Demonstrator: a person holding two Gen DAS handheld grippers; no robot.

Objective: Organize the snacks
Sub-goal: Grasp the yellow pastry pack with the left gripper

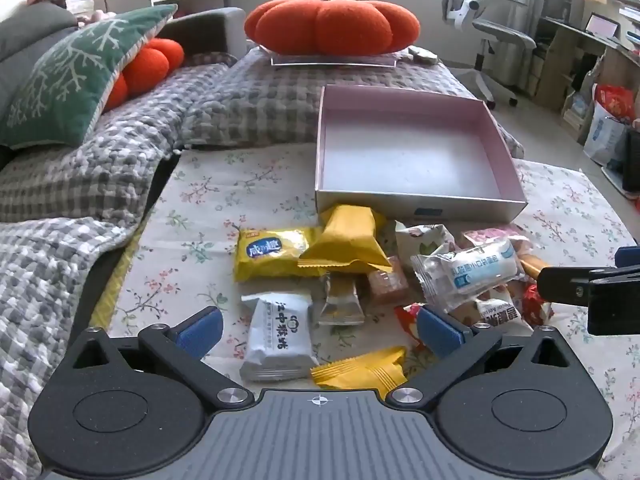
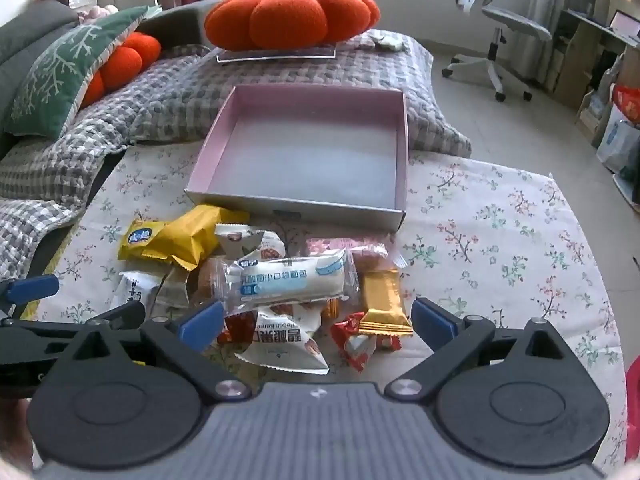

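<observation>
Snacks (image 2: 264,280) heaped on the floral table (image 2: 500,240), at 6 o'clock of the empty pink box (image 2: 312,152). Legible: "Pecan Kernel" on the white packet (image 2: 280,344), upside down; other labels Chinese. Bare cloth at 3 o'clock. Left hand-held gripper (image 1: 320,330) and right hand-held gripper (image 2: 318,322) both spread, holding nothing. Lower packets are hidden under others.

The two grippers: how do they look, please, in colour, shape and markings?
Both are alike: the left gripper and right gripper have black linkage arms, silver pivot screws, blue finger pads and a ribbed grey body with a small white mark.
</observation>
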